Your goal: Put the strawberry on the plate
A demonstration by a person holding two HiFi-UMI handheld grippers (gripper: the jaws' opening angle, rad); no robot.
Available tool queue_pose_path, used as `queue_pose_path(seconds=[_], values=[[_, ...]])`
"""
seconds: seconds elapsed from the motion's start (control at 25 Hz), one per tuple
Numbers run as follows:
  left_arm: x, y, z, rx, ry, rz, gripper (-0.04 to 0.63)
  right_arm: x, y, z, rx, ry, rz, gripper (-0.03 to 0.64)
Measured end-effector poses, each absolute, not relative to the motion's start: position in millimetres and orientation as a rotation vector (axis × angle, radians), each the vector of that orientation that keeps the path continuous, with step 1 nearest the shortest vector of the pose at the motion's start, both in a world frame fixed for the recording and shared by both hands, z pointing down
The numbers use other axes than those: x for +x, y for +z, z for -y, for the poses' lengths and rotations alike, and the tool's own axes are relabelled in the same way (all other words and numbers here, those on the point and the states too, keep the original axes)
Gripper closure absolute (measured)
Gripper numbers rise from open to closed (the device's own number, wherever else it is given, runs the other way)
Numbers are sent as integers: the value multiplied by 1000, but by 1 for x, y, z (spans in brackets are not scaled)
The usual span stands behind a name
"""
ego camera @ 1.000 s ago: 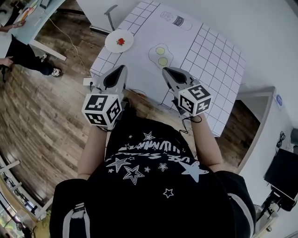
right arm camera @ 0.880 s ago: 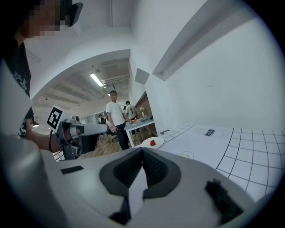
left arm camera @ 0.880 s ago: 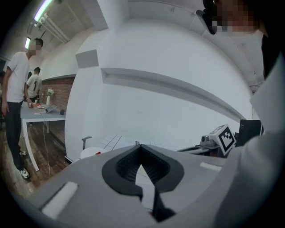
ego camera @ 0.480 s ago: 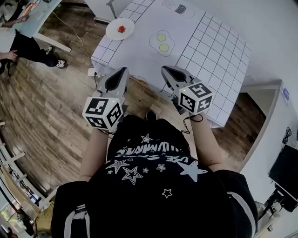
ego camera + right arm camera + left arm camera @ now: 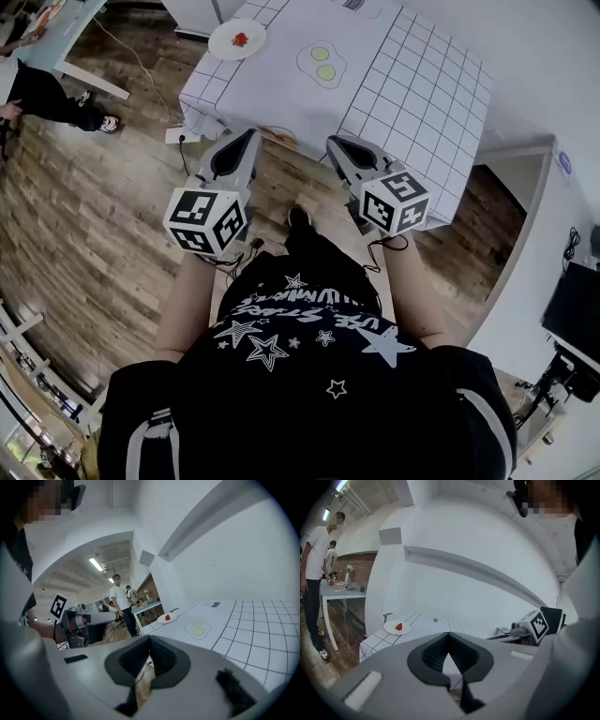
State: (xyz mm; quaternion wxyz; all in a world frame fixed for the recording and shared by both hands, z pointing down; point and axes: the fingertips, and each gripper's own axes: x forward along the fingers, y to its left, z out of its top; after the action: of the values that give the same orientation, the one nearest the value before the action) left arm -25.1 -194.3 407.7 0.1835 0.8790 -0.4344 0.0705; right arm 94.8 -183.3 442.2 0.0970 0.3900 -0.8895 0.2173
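The red strawberry (image 5: pixel 240 39) lies on a small white plate (image 5: pixel 221 44) at the far left corner of the white gridded table (image 5: pixel 412 84). My left gripper (image 5: pixel 247 139) and right gripper (image 5: pixel 334 142) are held side by side in front of the person's chest, short of the table's near edge and over the wooden floor. Both are shut with nothing between the jaws. In the left gripper view the strawberry (image 5: pixel 399 627) and plate (image 5: pixel 391 629) appear far off, beyond the gripper (image 5: pixel 449 635). The right gripper view shows the strawberry (image 5: pixel 168 617) far past the gripper (image 5: pixel 150 640).
A printed fried-egg picture (image 5: pixel 322 64) marks the table's middle. A cable (image 5: pixel 187 131) hangs at the table's near left corner. A person (image 5: pixel 42 94) stands by another table (image 5: pixel 56 33) at the far left. A dark monitor (image 5: pixel 574 328) stands at the right.
The table with the plate has slid farther away toward the top of the head view, as the person backs off. Both grippers keep their pose and stay shut.
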Motion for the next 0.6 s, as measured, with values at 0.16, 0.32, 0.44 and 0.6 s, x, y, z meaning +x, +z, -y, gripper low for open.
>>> queue_pose_path(seconds=[0.16, 0.32, 0.44, 0.6], values=[[-30, 406, 167, 2470, 190, 1235, 588, 90, 435, 160, 1161, 643, 2646, 603], [-32, 408, 137, 2478, 188, 1239, 588, 86, 438, 136, 1143, 615, 2644, 603], [-39, 399, 119, 2486, 177, 1245, 588, 79, 430, 120, 1146, 600, 2646, 603], [-45, 390, 96, 2490, 155, 1270, 588, 68, 419, 100, 1112, 566, 2672, 603]])
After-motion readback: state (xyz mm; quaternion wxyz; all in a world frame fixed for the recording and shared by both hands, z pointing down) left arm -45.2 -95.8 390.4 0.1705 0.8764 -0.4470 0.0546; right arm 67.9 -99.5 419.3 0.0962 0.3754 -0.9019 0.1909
